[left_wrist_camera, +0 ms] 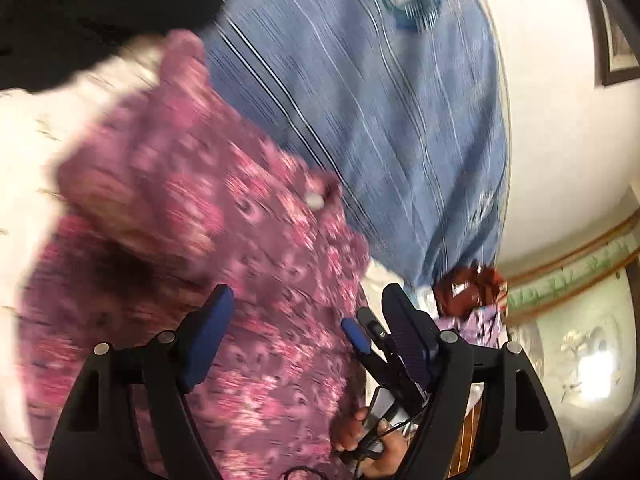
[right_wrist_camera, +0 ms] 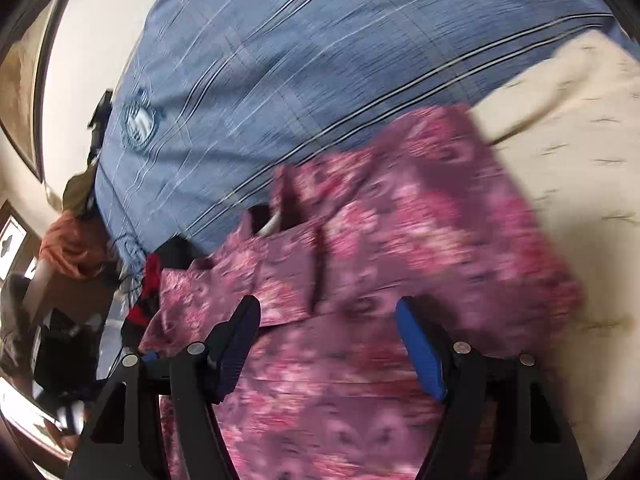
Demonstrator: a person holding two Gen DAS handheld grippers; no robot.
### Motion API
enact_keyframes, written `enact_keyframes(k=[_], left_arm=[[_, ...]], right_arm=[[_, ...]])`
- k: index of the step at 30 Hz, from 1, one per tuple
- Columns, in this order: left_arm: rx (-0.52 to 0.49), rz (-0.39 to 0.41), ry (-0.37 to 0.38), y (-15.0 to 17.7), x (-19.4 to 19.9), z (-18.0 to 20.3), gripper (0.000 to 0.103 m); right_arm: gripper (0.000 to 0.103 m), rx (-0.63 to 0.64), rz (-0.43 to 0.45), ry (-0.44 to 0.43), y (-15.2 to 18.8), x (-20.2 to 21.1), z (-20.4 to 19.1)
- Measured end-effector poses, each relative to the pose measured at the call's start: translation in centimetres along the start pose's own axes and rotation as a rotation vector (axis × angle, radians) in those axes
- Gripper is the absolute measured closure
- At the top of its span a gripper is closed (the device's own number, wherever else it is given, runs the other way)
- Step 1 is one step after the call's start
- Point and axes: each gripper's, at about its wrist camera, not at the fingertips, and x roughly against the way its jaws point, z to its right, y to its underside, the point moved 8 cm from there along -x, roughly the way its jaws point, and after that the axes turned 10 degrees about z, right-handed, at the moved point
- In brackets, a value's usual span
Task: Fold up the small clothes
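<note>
1. Left tongs point(left_wrist_camera: 308, 332): spread wide, gripping nothing, poised over the pink floral garment point(left_wrist_camera: 224, 248).
2. Pink floral garment: rumpled on the cream bedsheet point(left_wrist_camera: 28, 152), beside the blue striped cloth point(left_wrist_camera: 380, 120). Step judged: laying flat before folding; next move calls for pinching a hem.
3. Right tongs point(right_wrist_camera: 328, 344): spread wide, empty, above the garment.
4. Open room: bare cream sheet rightward; clutter pile point(right_wrist_camera: 76, 248) at the left.

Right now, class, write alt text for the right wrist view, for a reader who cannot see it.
A blurred pink floral garment fills the view, lying on a cream surface between the open fingers of the right gripper, which hold nothing. A blue striped cloth lies beyond it.
</note>
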Motion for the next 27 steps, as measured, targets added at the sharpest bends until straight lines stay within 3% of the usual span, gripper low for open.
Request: enact_keyframes(k=[2,5,7,9,10,11,13,15,17,19,23,27], left_arm=[[0.008,0.036,0.016,-0.4,0.9,-0.6,0.027],[-0.015,0.035,0.002,-0.5,0.2,-0.8,0.027],[-0.017,0.035,-0.010,-0.5,0.4,-1.2,0.027],[-0.011,0.036,-0.016,-1.1,1.2,-1.9,0.027],[-0.009,0.036,-0.018,-0.9,0.9,-1.8,0.027],[-0.010,0.039,-0.018,-0.9,0.9,-1.7,0.027],[-0.024,0.059,-0.038,-1.0,1.3,-1.7,0.027],[-0.032,0.070,-0.055,-1.1,1.7,-2.1,0.027],[-0.018,0.064,-0.045,-0.9,1.6,-2.2,0.027],[-0.011,0.044,-0.033,-0.4,1.1,-2.2,0.027],[-0.012,-0.021,-0.049,1.1,-0.8,-2.5,0.027],[0.017,-0.048,-0.075,1.3,-2.1,-3.8,0.027]], right_arm=[[0.025,0.015,-0.051,0.032,0.7,-1.9,-1.0],[0.015,0.034,-0.053,0.073,0.7,-3.8,-2.1],[0.016,0.033,-0.046,0.067,0.6,-4.8,-3.1],[0.036,0.083,-0.096,0.044,1.3,-6.3,-4.7],[0.066,0.126,-0.123,0.055,1.7,-6.9,-5.2],[0.083,0.147,-0.152,0.038,2.1,-7.2,-5.9],[0.083,0.162,-0.109,0.015,1.4,-6.2,-6.9],[0.083,0.135,0.011,-0.032,-1.2,-3.2,-7.5],[0.083,0.091,0.102,-0.011,-3.6,-0.7,-5.9],[0.083,0.051,0.169,0.091,-5.7,1.7,-1.8],[0.083,0.010,0.094,0.177,-4.7,2.4,2.8],[0.074,-0.058,0.077,0.141,-3.6,2.3,3.8]])
